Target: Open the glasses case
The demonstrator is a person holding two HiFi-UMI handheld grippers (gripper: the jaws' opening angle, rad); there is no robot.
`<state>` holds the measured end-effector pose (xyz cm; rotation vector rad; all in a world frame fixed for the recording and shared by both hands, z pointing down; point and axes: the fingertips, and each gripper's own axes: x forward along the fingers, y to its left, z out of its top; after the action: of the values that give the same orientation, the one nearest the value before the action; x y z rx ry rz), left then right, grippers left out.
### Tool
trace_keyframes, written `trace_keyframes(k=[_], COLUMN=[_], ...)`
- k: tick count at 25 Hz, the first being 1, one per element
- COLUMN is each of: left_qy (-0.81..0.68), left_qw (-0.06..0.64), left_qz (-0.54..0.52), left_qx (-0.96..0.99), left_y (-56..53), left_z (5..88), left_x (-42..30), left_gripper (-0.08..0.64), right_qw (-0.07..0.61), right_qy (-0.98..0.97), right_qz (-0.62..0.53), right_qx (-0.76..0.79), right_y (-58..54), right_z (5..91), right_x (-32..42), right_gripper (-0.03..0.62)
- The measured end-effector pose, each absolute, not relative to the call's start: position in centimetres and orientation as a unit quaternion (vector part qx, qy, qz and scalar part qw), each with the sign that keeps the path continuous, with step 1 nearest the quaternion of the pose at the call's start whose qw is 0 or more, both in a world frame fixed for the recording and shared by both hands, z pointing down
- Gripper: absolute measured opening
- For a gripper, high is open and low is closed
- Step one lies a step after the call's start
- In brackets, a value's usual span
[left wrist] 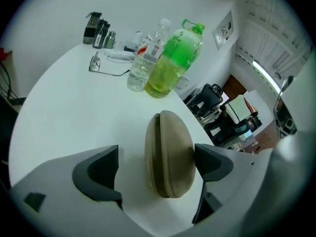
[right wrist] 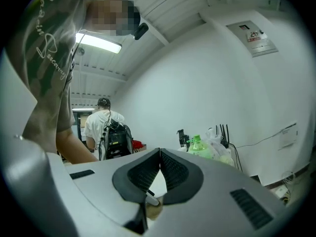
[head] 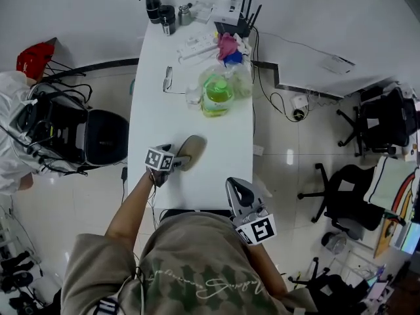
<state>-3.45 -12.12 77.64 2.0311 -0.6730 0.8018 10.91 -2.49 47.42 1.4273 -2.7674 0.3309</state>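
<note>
Left gripper [left wrist: 157, 166]: jaws spread wide and straddling the glasses case [left wrist: 170, 154]. The pad at 3 o'clock is against or just beside the shell, the pad at 9 o'clock is clear of it, so no grip. The case is closed and lies on the near end of the counter [head: 157, 110], at 6 o'clock from the green bottle [head: 216, 94]. Right gripper [right wrist: 159, 167]: jaws fully together, holding nothing, at 4 o'clock from the case by the counter's near edge.

Bright even light, soft shadows, fisheye views dark and bent at edges
</note>
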Motion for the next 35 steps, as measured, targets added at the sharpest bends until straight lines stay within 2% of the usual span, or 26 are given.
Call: trace_keyframes(k=[3,10,12,13,14,17,22,28,30,33,35], left_qy=[-0.236,-0.172,-0.156,-0.152,-0.154,-0.164,-0.181,-0.224,-0.243,-0.251,-0.257], left_qw=[0.427,0.404,0.41,0.412,0.411,0.391,0.281,0.25,0.216,0.21,0.225], left_qz=[0.324,0.353,0.35,0.349,0.349,0.358,0.409,0.336,0.3,0.202,0.13], left_qx=[0.811,0.826,0.827,0.828,0.828,0.832,0.849,0.88,0.897,0.923,0.931], left_y=[-11.2,-9.3,-8.9,-8.7,-8.5,-8.4,-8.4,-8.9,-8.9,-8.2,-7.8], left_z=[77.9,79.0,79.2,79.2,79.2,79.0,79.2,72.8,68.5,61.1,57.3], left_x=[-2.2,1.7,2.9,3.3,3.7,4.0,3.9,4.2,4.1,4.4,4.5], left_gripper=[0.489,0.483,0.426,0.355,0.319,0.308,0.288,0.275,0.273,0.273,0.273], right_qw=[0.006,0.009,0.01,0.01,0.01,0.01,-0.002,-0.013,-0.049,-0.125,-0.111], right_qy=[-0.88,-0.877,-0.875,-0.874,-0.873,-0.871,-0.87,-0.865,-0.87,-0.889,-0.893], right_qz=[0.112,0.119,0.121,0.123,0.124,0.127,0.15,0.205,0.242,0.266,0.244], right_qx=[0.462,0.465,0.469,0.471,0.472,0.475,0.47,0.458,0.427,0.35,0.363], right_y=[-2.5,-3.6,-4.4,-4.7,-4.8,-4.7,-4.1,-4.0,-3.8,-3.7,-4.5], right_z=[47.7,48.2,48.6,48.7,48.7,49.0,50.4,51.9,51.5,48.7,47.6], right_x=[11.8,12.3,12.6,12.8,13.0,13.4,13.4,13.5,12.7,10.5,10.0], right_gripper=[0.009,0.009,0.009,0.009,0.009,0.009,0.009,0.009,0.009,0.009,0.011])
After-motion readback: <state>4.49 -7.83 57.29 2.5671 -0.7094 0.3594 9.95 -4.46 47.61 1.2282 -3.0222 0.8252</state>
